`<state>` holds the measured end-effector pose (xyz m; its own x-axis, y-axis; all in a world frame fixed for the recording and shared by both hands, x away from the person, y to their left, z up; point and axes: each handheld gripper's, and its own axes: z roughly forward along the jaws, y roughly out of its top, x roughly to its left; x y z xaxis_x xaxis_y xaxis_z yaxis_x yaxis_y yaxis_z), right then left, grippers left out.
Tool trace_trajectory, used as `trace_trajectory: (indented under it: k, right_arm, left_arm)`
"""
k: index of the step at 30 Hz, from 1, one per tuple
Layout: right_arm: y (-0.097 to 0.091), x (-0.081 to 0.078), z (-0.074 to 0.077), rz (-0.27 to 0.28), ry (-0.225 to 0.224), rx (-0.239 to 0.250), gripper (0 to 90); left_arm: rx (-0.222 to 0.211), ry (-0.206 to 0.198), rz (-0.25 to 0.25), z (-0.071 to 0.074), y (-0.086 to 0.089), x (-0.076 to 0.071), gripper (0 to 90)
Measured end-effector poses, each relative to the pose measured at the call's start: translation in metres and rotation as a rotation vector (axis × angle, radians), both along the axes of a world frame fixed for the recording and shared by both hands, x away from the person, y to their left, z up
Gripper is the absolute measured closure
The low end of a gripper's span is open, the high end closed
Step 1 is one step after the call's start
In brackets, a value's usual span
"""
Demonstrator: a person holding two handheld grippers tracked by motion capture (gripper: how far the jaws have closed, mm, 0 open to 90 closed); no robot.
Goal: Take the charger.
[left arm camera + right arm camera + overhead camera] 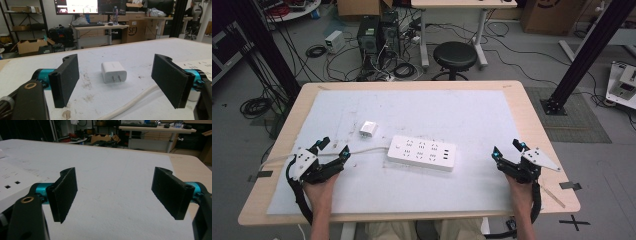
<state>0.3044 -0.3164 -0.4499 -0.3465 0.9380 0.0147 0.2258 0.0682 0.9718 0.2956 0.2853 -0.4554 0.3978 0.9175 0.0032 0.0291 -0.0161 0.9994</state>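
White plastic charger cube (113, 72), small and square with two metal prongs on its near face, lies on the pale sheet (452, 110) that covers the wooden table (532, 115), toward the left of the sheet. In the left gripper view it sits ahead of the left gripper (115, 83), centred in the gap between the two black jaws yet beyond their tips, touched by neither. Those jaws stand wide apart and hold nothing. A white round cable (130, 103) runs across the sheet beneath that gap, passing just in front of the charger. In the high view the cable leads to a long white power strip (422, 152) that lies in the middle of the sheet, just right of the charger and nearer the person. The right gripper (508, 149) rests near the right edge of the sheet, well apart from the strip's right end; its jaws are likewise spread wide with only bare sheet between them.
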Motion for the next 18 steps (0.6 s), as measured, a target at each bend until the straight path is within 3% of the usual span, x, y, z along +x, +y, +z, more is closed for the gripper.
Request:
trace_trajectory:
  k: [4,18]
  right_arm:
    - [0.0002,-0.0002,0.0001,-0.002,0.007,0.004,21.2]
    - [0.0019,0.0009,0.0002,0.008,0.001,-0.025,21.2]
  left_arm:
    - [0.021,0.004,0.009,0.0004,-0.0018,0.0002,22.2]
    - [0.007,0.010,0.023,0.0004,-0.0020,0.0006,22.2]
